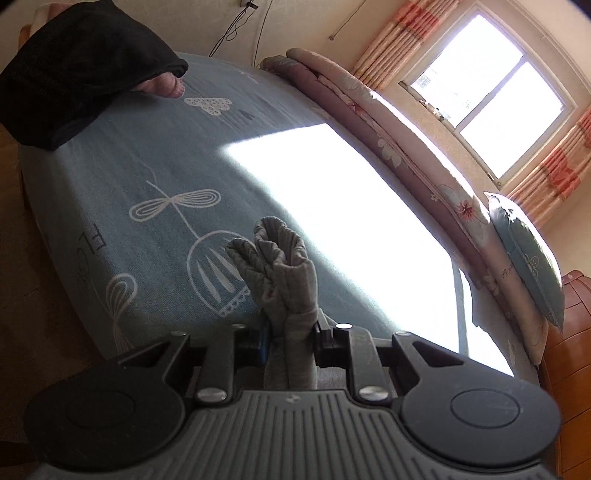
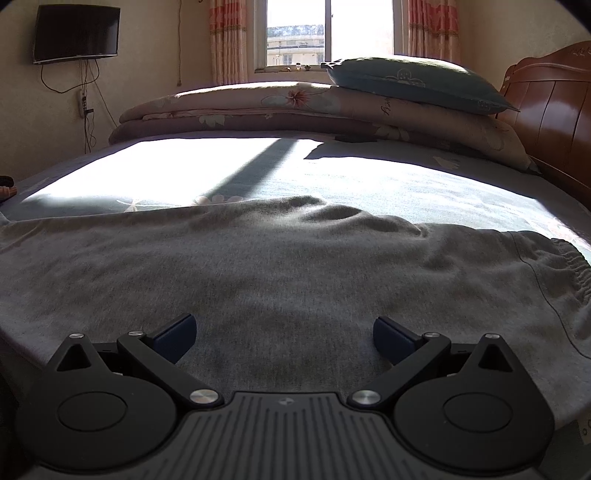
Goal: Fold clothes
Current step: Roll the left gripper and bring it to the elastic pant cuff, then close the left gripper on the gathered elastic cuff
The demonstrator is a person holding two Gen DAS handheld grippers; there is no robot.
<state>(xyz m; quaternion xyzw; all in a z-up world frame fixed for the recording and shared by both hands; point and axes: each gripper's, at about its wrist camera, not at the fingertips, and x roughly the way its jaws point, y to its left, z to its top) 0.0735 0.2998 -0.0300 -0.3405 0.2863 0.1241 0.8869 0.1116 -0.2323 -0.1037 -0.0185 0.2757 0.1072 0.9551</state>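
A grey knit garment [image 2: 280, 258] lies spread across the near part of the bed, its gathered elastic hem [image 2: 576, 266] at the right. My right gripper [image 2: 284, 336] stands open just above the grey cloth, with nothing between its blue pads [image 2: 177, 332]. In the left wrist view my left gripper [image 1: 290, 334] is shut on a bunched end of the grey garment [image 1: 280, 273], which sticks up ribbed and crumpled beyond the jaws, lifted above the blue sheet [image 1: 147, 166]. That view is tilted.
A folded floral quilt [image 2: 258, 107] and a teal pillow [image 2: 417, 83] lie along the bed's far side under the window [image 2: 328, 33]. A wooden headboard [image 2: 554, 110] stands at right. A person's hand in a black sleeve [image 1: 85, 66] rests on the sheet's far corner. A wall TV [image 2: 75, 33] hangs at left.
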